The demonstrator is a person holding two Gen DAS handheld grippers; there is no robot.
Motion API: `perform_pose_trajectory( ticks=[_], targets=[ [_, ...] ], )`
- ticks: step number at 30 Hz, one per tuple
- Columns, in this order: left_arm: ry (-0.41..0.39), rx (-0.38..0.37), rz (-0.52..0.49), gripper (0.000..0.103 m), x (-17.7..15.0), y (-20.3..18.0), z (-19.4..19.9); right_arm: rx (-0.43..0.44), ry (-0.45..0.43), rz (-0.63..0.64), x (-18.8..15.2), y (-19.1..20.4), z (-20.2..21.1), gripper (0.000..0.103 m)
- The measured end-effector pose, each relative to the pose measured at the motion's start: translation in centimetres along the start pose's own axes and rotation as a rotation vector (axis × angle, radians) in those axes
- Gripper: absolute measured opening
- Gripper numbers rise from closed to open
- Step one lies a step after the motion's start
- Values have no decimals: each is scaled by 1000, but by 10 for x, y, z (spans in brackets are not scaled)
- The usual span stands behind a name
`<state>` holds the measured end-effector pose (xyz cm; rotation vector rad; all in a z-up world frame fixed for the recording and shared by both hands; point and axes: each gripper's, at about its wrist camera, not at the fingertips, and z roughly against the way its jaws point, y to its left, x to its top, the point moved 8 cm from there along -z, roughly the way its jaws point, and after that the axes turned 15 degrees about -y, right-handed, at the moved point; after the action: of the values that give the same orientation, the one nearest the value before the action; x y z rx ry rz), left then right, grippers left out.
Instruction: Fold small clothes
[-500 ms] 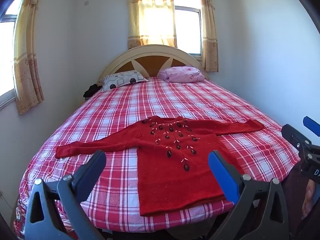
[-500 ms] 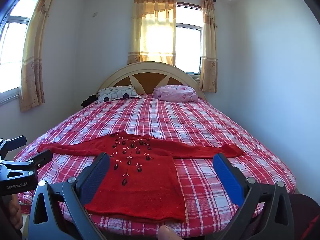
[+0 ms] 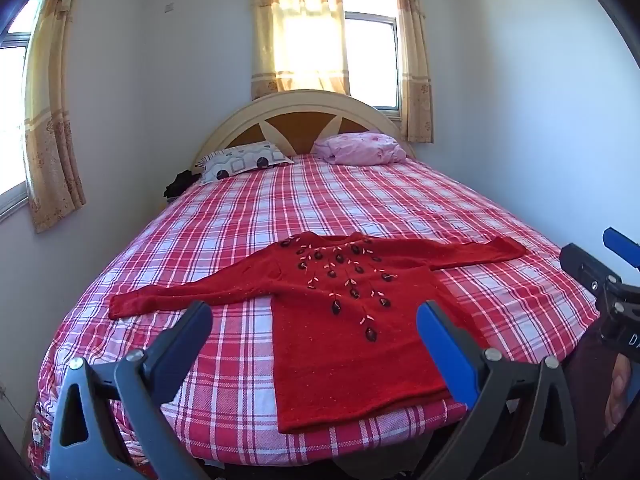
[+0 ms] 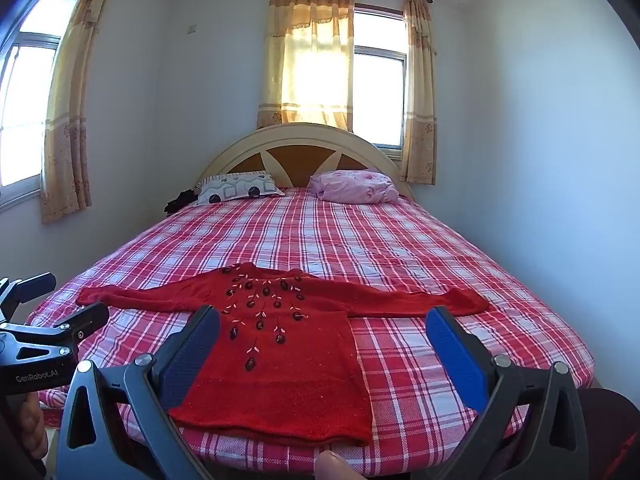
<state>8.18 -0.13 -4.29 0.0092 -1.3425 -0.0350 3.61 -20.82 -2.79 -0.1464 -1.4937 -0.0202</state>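
Red knit sweater (image 3: 352, 320) flat on plaid bed (image 3: 240, 240), hem partly hidden behind left gripper (image 3: 314, 320); right gripper (image 4: 324, 328) likewise gapes, empty.

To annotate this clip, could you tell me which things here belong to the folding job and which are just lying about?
Job:
red sweater, spread flat
left gripper, open
right gripper, open

Lying about:
patterned pillow
pink bundle
dark item beside the pillow

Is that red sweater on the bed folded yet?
No, the red sweater lies spread flat, both sleeves stretched sideways on the bed.
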Motion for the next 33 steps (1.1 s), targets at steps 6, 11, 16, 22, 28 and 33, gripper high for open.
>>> perform_pose_trajectory(
  ticks=[6,11,16,22,28,33],
  targets=[
    [-9,-1,-8,103,3,-5,10,-1,-9,0,2,6,2,102],
    [-11,-1,-10,103,3,-6,9,-1,-10,-4,1,4,2,102],
    [-10,-3,-10,103,3,-5,10,1,-9,-1,2,5,3,102],
    [-10,-2,-10,103,3,-6,10,-2,-10,-1,1,5,3,102],
    [-12,-3,-10,103,3,-6,11,0,-7,-1,-1,7,2,102],
    [-11,-3,-11,103,3,-6,10,0,-7,-1,-1,6,1,102]
  ],
)
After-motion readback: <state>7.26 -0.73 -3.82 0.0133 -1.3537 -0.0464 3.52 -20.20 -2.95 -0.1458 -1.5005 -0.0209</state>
